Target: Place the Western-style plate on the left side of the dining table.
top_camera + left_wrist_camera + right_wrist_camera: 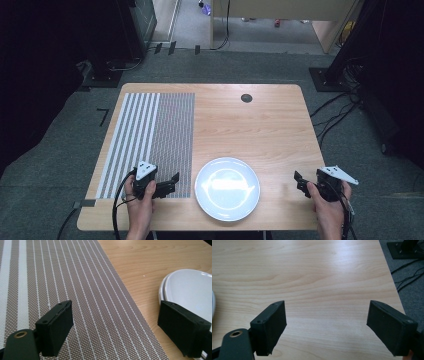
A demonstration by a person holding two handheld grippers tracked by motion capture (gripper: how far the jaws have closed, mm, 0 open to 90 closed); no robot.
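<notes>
High view looks down from the near side; both gripper views, close and low, share the table (250, 125).

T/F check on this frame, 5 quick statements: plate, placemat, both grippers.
1. The white plate sits on the striped placemat. False: it sits on bare wood of the table, just right of the mat.
2. The left gripper is open with nothing between its jaws. True.
3. The right gripper is shut on the plate. False: it is open, apart from the plate, over bare wood.
4. The plate lies between the two grippers. True.
5. Food lies on the plate. False: it is bare.
</notes>
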